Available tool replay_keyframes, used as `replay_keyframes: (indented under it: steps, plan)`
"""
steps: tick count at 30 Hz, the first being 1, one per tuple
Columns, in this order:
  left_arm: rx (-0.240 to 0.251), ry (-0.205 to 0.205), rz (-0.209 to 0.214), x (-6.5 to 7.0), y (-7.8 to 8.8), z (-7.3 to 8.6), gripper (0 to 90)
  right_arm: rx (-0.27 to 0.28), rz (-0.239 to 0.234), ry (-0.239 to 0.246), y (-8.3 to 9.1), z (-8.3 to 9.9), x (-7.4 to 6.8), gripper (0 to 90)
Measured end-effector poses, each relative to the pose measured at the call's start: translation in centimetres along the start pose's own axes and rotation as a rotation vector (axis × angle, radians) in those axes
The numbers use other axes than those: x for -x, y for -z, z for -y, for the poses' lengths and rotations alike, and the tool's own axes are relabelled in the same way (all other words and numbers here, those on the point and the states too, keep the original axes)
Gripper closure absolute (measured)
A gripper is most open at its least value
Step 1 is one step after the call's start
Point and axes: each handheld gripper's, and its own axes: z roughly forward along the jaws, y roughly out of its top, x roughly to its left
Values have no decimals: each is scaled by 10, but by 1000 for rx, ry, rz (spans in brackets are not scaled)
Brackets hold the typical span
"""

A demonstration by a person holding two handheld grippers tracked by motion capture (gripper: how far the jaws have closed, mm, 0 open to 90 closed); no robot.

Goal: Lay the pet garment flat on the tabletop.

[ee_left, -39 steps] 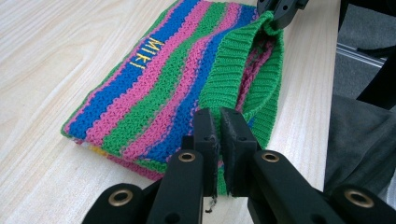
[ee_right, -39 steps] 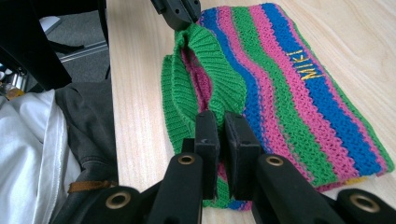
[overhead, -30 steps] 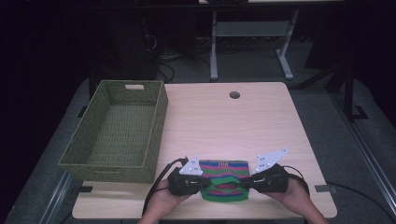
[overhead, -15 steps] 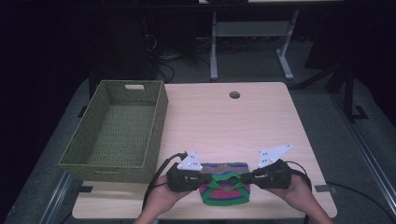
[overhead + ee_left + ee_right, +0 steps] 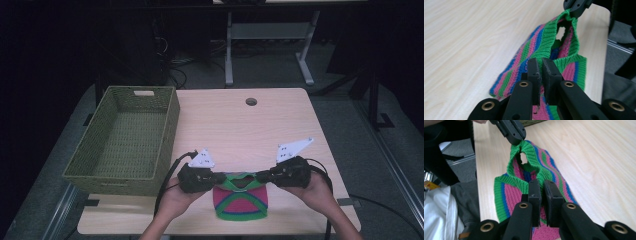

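A small knitted garment (image 5: 241,199), striped pink, blue and green with a green ribbed edge, hangs near the table's front edge, held up by its top. My left gripper (image 5: 220,178) is shut on the left end of its green edge (image 5: 543,51). My right gripper (image 5: 262,176) is shut on the right end of the same edge (image 5: 529,180). The two grippers face each other, and the garment's opening (image 5: 560,35) gapes between them. Its lower part lies on the wood. In the left gripper view the right gripper's tip (image 5: 574,6) pinches the far end.
A woven green basket (image 5: 127,137) with nothing inside stands at the table's left. A round cable hole (image 5: 251,102) is in the light wooden table (image 5: 235,130) near the back. Cables trail from both grippers. A metal stand (image 5: 265,45) is on the floor behind.
Both grippers have risen and moved slightly toward the front edge, lifting the garment's top off the table; it now hangs down between them instead of lying flat.
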Motion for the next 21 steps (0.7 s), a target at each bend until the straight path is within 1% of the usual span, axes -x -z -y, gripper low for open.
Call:
replay_keyframes:
  steps: [2, 9, 12, 15, 16, 17, 19, 20, 21]
  plan:
    - [8, 11, -11, -3, 0, -2, 848, 9, -3, -15, 1, -3, 3, 836]
    - [4, 17, -32, -12, -3, -10, 849, 7, 8, -31, 0, -13, 12, 836]
    - [8, 17, -45, -14, -4, -12, 848, 9, 10, -38, 0, -14, 17, 836]
    - [11, 15, -53, -18, -6, -13, 848, 10, 22, -50, 0, -15, 21, 836]
    - [14, 21, -57, -19, -7, -14, 848, 12, 24, -52, 0, -16, 22, 836]
    - [9, 20, -62, -20, -7, -14, 848, 13, 25, -54, 0, -16, 24, 837]
    - [14, 25, -70, -22, -9, -15, 848, 11, 29, -53, -1, -17, 26, 837]
    - [8, 20, -74, -23, -9, -15, 847, 11, 31, -55, -2, -17, 27, 836]
    - [20, 23, -81, -24, -9, -16, 847, 11, 33, -59, -2, -18, 28, 836]
